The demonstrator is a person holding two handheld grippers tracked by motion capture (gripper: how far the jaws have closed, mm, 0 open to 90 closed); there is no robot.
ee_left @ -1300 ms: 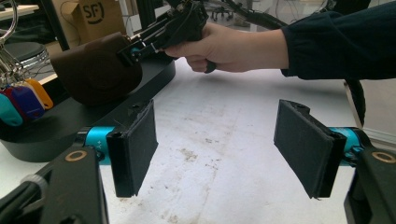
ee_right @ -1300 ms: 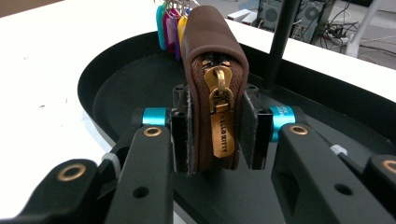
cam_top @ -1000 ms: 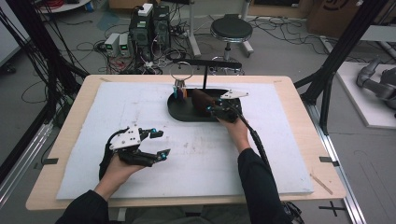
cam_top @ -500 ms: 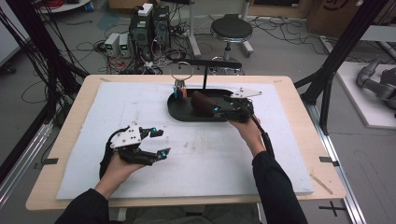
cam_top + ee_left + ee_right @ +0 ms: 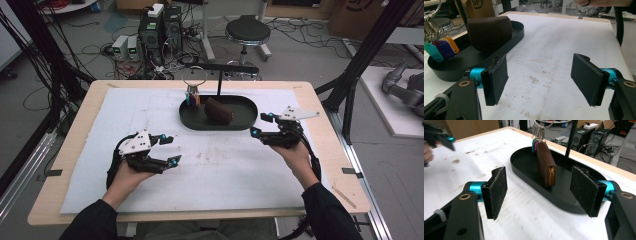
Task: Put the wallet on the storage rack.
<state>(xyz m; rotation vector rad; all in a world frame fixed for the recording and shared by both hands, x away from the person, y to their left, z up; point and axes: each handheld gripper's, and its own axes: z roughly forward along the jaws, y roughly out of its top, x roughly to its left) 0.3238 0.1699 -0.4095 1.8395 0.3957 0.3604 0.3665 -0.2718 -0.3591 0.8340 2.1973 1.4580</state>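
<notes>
The brown leather zip pouch (image 5: 218,110) stood on edge in the black oval tray (image 5: 245,122) at the table's far centre, coloured key tags (image 5: 192,97) beside it. The right gripper (image 5: 263,125), over the tray a second earlier, had withdrawn right, jaws apart and empty, suggesting placement was complete. The left gripper (image 5: 170,149) stayed near left, jaws apart.

Open white mat (image 5: 220,165): bare across lower centre of the frame, between both hands. Obstacles, upper centre: black oval tray (image 5: 245,122) holding upright brown leather pouch (image 5: 218,110); black post (image 5: 219,82) with crossbar; hanging key ring with coloured tags (image 5: 193,95).
</notes>
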